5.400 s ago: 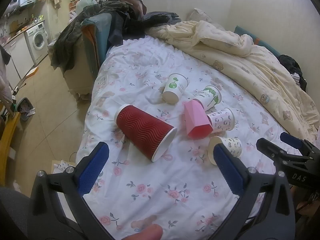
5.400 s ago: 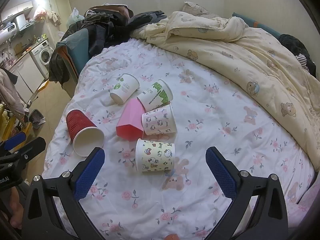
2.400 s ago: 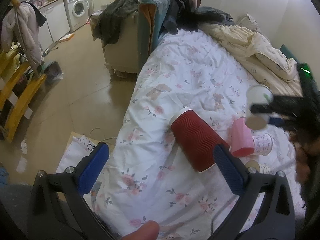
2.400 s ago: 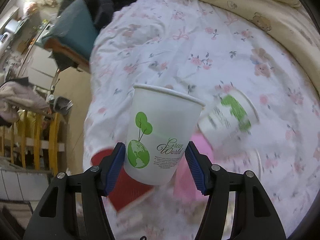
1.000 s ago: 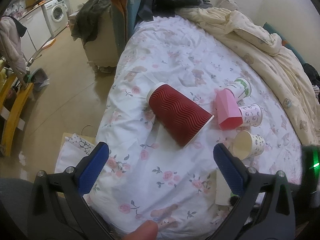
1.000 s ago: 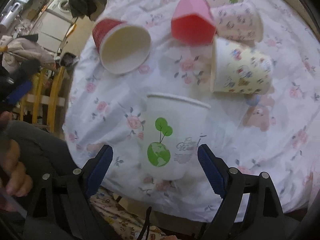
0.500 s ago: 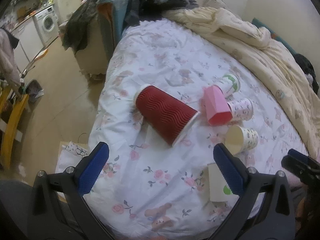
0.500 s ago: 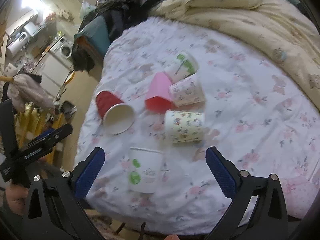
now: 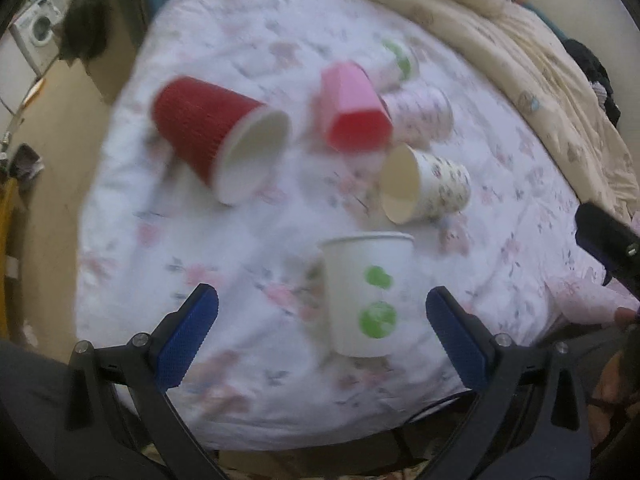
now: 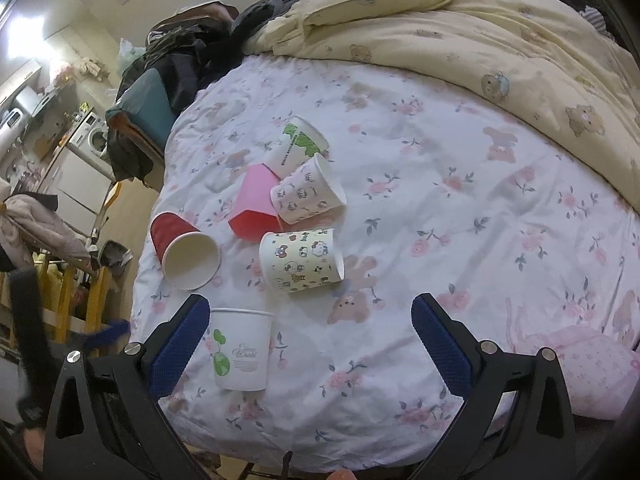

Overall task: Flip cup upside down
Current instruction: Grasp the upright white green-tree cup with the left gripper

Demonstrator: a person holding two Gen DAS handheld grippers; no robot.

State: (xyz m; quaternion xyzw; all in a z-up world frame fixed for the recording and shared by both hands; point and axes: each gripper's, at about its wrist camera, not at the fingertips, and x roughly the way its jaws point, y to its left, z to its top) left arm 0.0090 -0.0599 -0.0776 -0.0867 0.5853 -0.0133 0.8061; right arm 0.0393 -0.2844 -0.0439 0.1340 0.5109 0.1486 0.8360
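Left gripper [image 9: 322, 322]: jaws spread wide, nothing between them but the white cup w/ green globe print [image 9: 366, 296], not touched. Right gripper [image 10: 310, 336]: jaws spread too, empty. Cup stands on the bed [image 10: 460, 208] near its front edge, wider rim up, so not yet flipped. Red ribbed cup [image 9: 218, 136], pink cup [image 9: 354, 110] & cartoon-print cup [image 9: 426, 184] lie on their sides behind. Step, as I read it: approach for grasp. Next: close on cup mid-wall, lift, rotate, set rim-down; soft bedding could tip it.

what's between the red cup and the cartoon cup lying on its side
In the right wrist view, only bare floral sheet lies between the red cup and the cartoon cup; the pink cup sits just behind that gap.
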